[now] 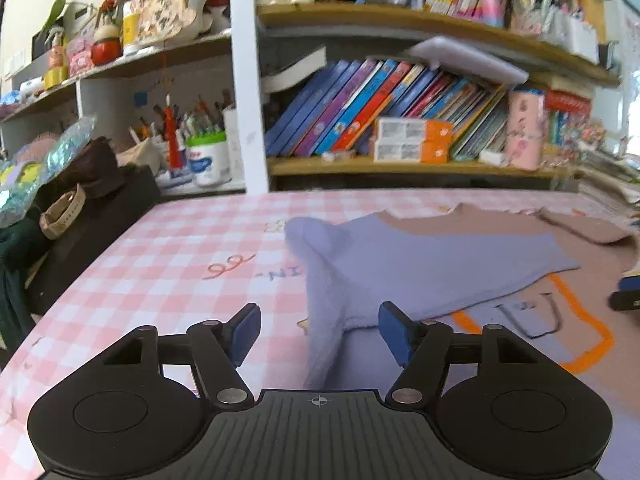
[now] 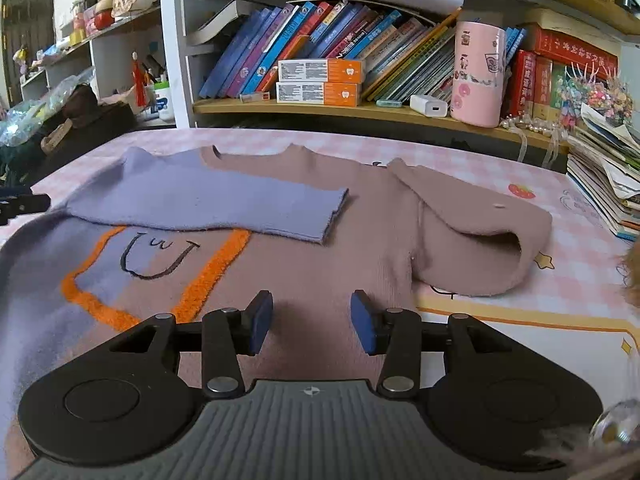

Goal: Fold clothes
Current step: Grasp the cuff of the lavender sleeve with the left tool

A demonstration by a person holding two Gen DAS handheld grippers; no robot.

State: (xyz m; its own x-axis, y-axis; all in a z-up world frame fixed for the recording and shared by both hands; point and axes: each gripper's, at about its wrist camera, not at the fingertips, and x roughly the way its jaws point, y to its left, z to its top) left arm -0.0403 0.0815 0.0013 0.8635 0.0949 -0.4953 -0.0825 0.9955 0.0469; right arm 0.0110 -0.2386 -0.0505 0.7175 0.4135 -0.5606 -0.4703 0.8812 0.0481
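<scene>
A sweater, half mauve and half lilac, lies flat on the pink checked tablecloth, with an orange outline and a drawn smile on its front. Its lilac sleeve is folded across the chest. The mauve sleeve lies bent at the right. My left gripper is open at the lilac side, where a raised fold of the cloth runs between the blue pads without being pinched. My right gripper is open low over the mauve body, holding nothing.
Bookshelves with books, orange boxes and a pink cup run along the table's far edge. A stack of papers and books sits at the right edge. A dark bag with a watch borders the left.
</scene>
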